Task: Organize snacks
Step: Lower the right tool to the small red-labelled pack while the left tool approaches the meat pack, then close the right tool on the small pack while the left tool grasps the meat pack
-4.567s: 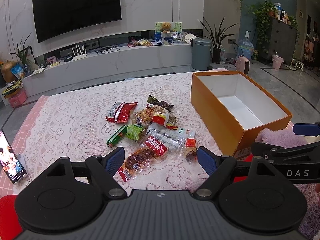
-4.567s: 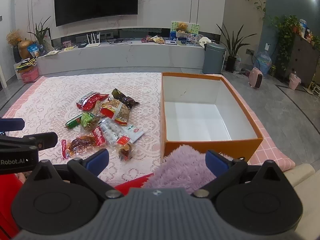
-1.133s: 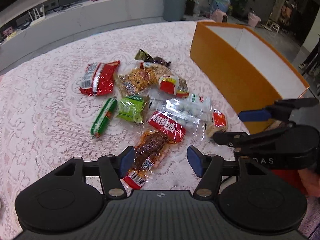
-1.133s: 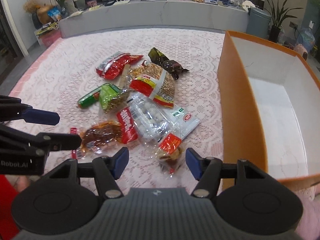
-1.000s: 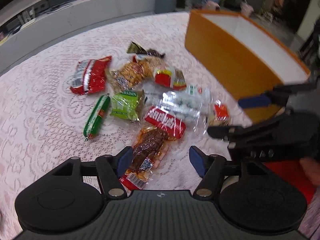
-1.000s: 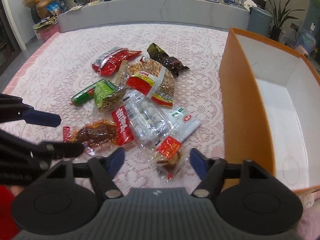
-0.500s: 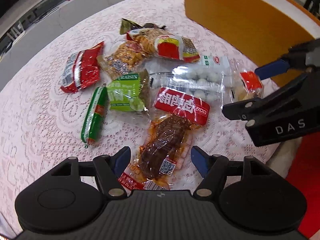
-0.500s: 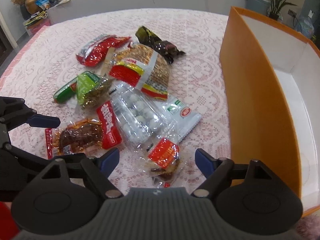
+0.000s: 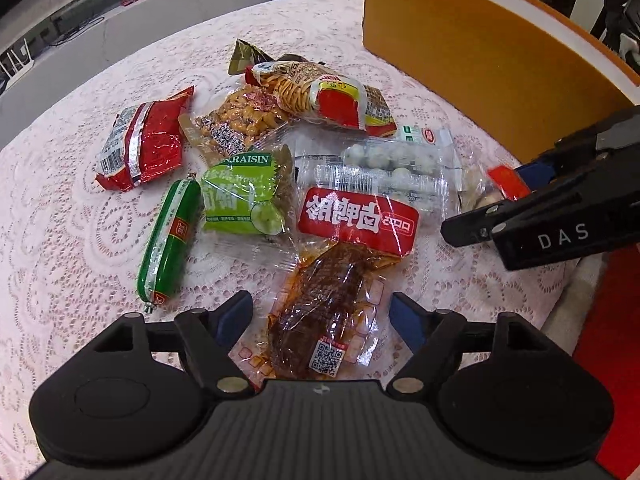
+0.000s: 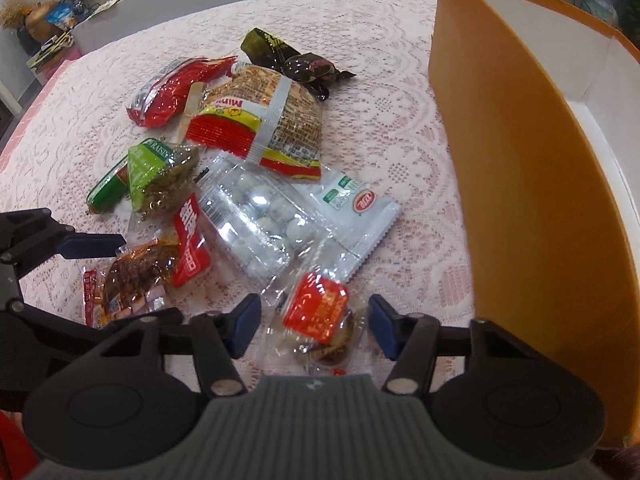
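Observation:
A pile of snack packs lies on the pink lace tablecloth [image 9: 60,240]. My left gripper [image 9: 322,316] is open, its fingers on either side of a brown meat pack with a red label [image 9: 332,304], close above it. My right gripper [image 10: 314,324] is open around a small pack with a red label [image 10: 318,312]. The right gripper also shows in the left wrist view [image 9: 496,208]. The left gripper shows in the right wrist view [image 10: 120,280]. The orange box [image 10: 520,184] stands to the right of the pile, open and white inside.
Other packs in the pile: a green sausage [image 9: 170,240], a green raisin bag [image 9: 244,192], a red foil bag [image 9: 140,140], a peanut bag [image 9: 236,120], a noodle snack bag [image 10: 264,120], a clear pack of white balls [image 10: 260,220] and a dark wrapped snack [image 10: 296,60].
Both grippers have dropped toward the table and moved in over the snacks. The left now straddles the meat pack, the right the small red-label pack. Both stay open.

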Available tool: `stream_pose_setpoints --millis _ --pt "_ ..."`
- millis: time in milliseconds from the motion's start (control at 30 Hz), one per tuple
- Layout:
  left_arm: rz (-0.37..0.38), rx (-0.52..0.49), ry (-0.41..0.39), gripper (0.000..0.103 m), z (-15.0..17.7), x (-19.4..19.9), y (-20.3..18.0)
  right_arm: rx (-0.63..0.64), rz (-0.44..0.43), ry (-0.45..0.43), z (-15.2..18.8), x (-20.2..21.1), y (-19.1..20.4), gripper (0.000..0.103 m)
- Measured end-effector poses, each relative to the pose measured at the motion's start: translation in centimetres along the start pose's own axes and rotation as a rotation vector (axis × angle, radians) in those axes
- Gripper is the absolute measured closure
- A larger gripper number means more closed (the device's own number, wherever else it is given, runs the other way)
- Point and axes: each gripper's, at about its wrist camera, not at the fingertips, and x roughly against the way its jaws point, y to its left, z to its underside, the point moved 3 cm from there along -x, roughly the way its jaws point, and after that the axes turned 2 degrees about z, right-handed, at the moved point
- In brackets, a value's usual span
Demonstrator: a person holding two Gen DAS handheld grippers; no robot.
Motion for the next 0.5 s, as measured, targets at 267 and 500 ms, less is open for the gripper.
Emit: stream_pose_setpoints --millis 267,500 --pt "0.009 -0.001 -0.017 0.019 0.3 0.3 -0.2 -0.023 -0.035 -0.019 0.2 0.5 -0.1 0.067" --pt "-0.012 -0.003 -0.035 0.031 0.1 0.7 -0.7 -0.053 -0.072 -0.042 0.3 1.2 -0.6 0.067"
